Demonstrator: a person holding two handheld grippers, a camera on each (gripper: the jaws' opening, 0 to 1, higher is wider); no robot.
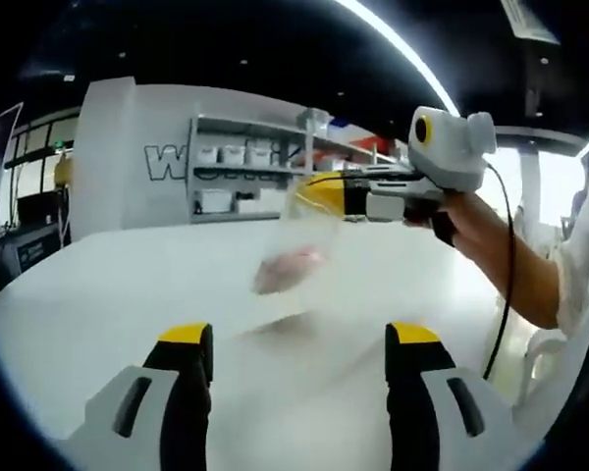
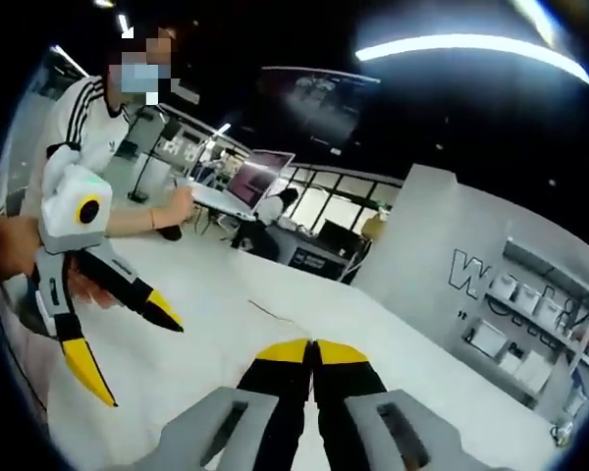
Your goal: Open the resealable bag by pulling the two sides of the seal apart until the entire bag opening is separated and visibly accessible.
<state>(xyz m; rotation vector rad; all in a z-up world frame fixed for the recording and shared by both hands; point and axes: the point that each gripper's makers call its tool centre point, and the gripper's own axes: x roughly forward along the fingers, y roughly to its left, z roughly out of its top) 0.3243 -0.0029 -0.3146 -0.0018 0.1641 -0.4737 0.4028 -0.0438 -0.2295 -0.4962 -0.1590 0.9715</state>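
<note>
A clear resealable bag (image 1: 296, 240) with something pink inside hangs blurred above the white table (image 1: 88, 294), in the middle of the left gripper view. Its top edge is pinched in the right gripper (image 1: 316, 186), which reaches in from the right in a person's hand. My left gripper (image 1: 299, 339) stands open below and in front of the bag, not touching it. In the right gripper view the right gripper (image 2: 312, 345) has its yellow tips pressed together, and the bag itself is hard to make out there. The open left gripper (image 2: 133, 351) shows at the left.
A shelf unit (image 1: 240, 167) with white boxes stands against a white lettered wall behind the table. A black cable (image 1: 510, 275) trails from the right gripper. A person in a white striped top (image 2: 88, 118) stands at the left; a laptop (image 2: 260, 182) sits on a far desk.
</note>
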